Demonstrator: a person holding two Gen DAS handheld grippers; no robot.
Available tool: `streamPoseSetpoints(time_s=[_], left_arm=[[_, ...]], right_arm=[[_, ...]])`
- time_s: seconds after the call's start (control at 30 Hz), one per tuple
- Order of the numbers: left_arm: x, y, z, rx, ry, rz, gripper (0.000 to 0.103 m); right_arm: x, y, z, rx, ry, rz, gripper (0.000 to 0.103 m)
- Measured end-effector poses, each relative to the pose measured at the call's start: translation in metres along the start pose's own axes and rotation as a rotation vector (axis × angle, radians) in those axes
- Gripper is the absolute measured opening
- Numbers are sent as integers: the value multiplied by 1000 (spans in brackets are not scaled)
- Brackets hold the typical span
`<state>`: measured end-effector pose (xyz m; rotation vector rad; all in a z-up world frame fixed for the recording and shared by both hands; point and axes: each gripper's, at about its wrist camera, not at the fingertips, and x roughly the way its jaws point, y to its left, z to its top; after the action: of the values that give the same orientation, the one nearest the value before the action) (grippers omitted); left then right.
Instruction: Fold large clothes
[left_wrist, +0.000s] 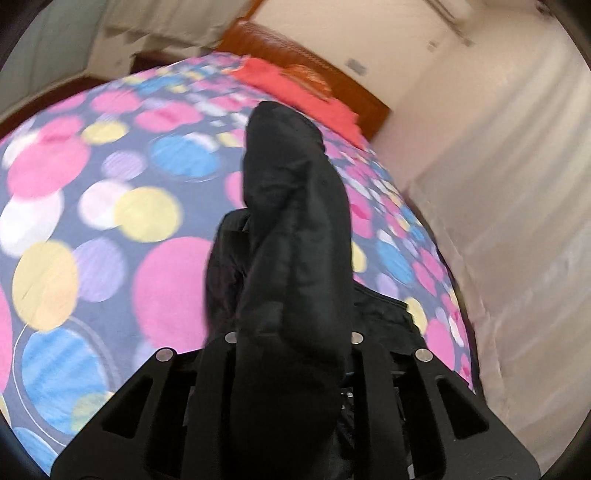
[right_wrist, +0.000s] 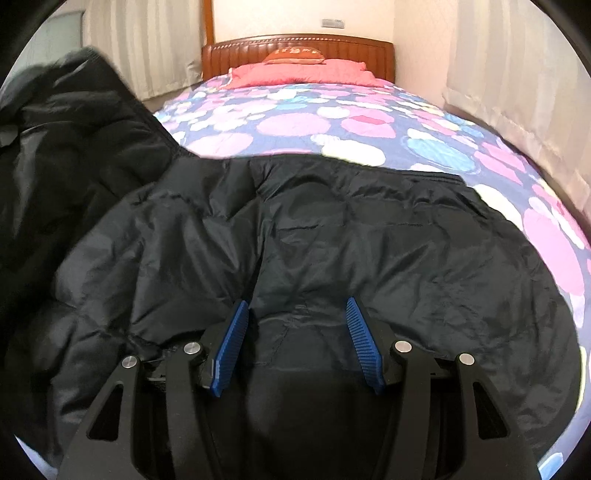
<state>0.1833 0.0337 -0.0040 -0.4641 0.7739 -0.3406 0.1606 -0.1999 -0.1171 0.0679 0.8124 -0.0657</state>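
Slip risk first: left claw (left_wrist: 291, 332) is clenched on a thick puffy bunch of the black jacket (right_wrist: 332, 251), probably a sleeve or side panel, lifted well off the bed (left_wrist: 110, 221). The fabric looks slick and padded, and the pads are buried in it, so I can't tell how deep the bite is. A shallow grip could let go mid-swing and drop the fold crooked.

Right claw (right_wrist: 299, 343) is released, blue pads (right_wrist: 236, 343) spread wide, hovering over or resting on the jacket body near the foot edge of the bed; contact unclear. It grips nothing, so nothing pins the body. A pull from the left could drag the whole jacket across the bedspread instead of folding it.

The body lies mostly flat across the foot end, with the raised part looming at the left in the right wrist view. Trapped air may make the fold spring back open.

Surroundings: red pillow (right_wrist: 295, 74) and small orange cushion (right_wrist: 295, 55) at the headboard (right_wrist: 295, 42) end, well clear. Curtains (right_wrist: 517, 92) run along the right edge of the bed, close enough to catch a wide swing. Nothing else blocks the jacket.
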Motion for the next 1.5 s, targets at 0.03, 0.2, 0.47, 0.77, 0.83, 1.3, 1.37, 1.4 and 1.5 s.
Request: streamPoseSetpoints(time_s=[0.03, 0.2, 0.47, 0.77, 0.83, 1.3, 1.37, 1.4, 1.5], left_arm=[[2, -19, -1, 27, 1, 4, 18], [24, -93, -14, 121, 11, 14, 18], [99, -187, -67, 220, 106, -16, 18], [187, -208, -129, 277, 217, 11, 18], [191, -204, -131, 286, 217, 12, 18], [127, -219, -116, 300, 197, -115, 64], [101, -219, -110, 303, 161, -155, 65], [90, -218, -107, 312, 143, -158, 65], [57, -202, -96, 338, 62, -132, 72]], right_arm=[[-7, -9, 2, 18, -15, 2, 55], [-29, -60, 6, 73, -62, -58, 55], [-41, -144, -13, 163, -64, -149, 56], [-31, -188, -35, 253, -23, -141, 66], [-29, -188, -37, 255, -22, -140, 66], [-49, -190, -35, 252, -22, -155, 66], [-55, -190, -32, 253, -33, -161, 66], [-59, -190, -30, 254, -39, -162, 66], [-74, -185, -20, 262, -73, -148, 66]])
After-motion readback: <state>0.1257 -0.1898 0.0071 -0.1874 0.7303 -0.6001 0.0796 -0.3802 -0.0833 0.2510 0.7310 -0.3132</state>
